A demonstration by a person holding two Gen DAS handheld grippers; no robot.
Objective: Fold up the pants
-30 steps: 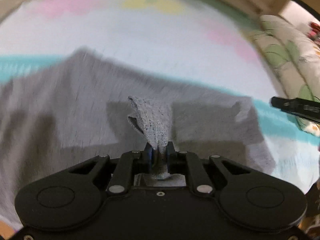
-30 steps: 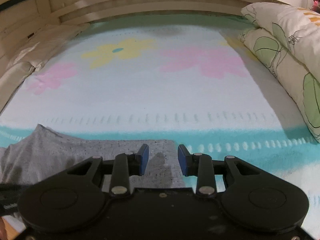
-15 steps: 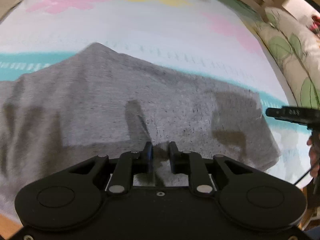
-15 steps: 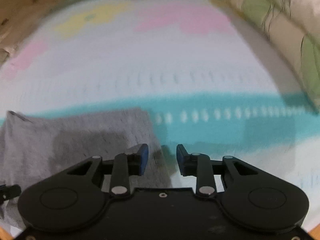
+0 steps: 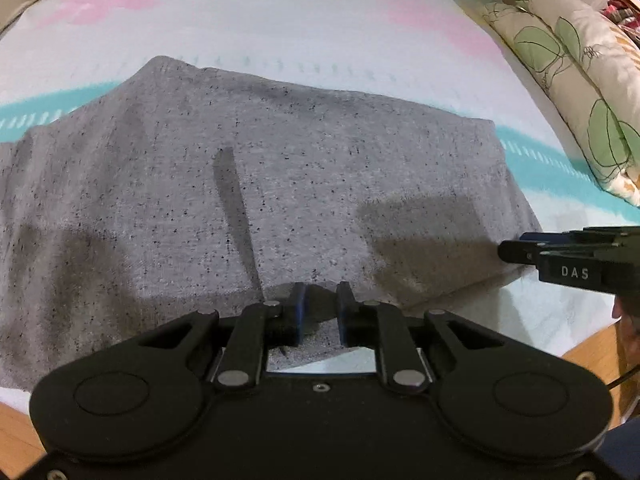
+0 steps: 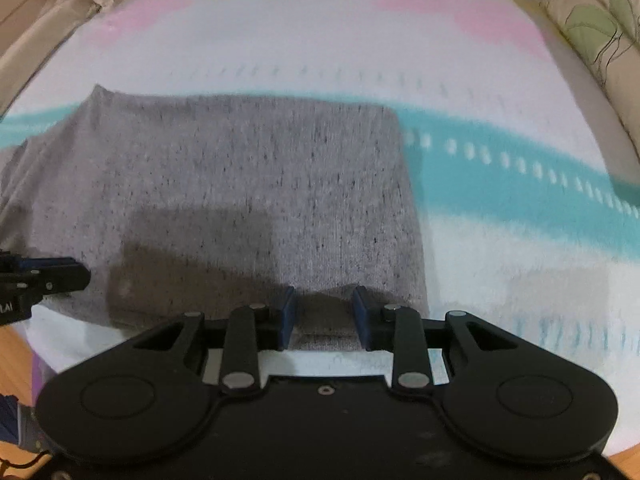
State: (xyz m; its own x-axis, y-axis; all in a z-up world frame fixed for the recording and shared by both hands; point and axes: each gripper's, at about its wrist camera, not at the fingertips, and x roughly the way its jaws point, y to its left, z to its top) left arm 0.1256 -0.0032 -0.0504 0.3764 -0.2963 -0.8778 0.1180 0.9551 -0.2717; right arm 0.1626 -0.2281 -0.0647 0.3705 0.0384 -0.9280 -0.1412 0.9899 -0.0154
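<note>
The grey speckled pants (image 5: 280, 184) lie folded flat on the bed sheet, near its front edge; they also show in the right wrist view (image 6: 248, 192). My left gripper (image 5: 321, 300) is open, its fingers over the pants' near edge with nothing between them. My right gripper (image 6: 323, 304) is open over the near right corner of the pants. Each gripper shows in the other's view: the right gripper (image 5: 560, 258) at the pants' right edge, the left gripper (image 6: 44, 280) at the left.
The bed sheet (image 5: 320, 20) is white with a teal band and pink and yellow flowers. Leaf-print pillows (image 5: 568, 64) lie along the right side. A wooden floor (image 5: 592, 356) shows past the bed's near edge. A beige padded rail (image 6: 48, 12) runs along the left.
My left gripper let go of the fold of grey cloth, which now lies flat, and opened wider. My right gripper came down over the pants' right corner.
</note>
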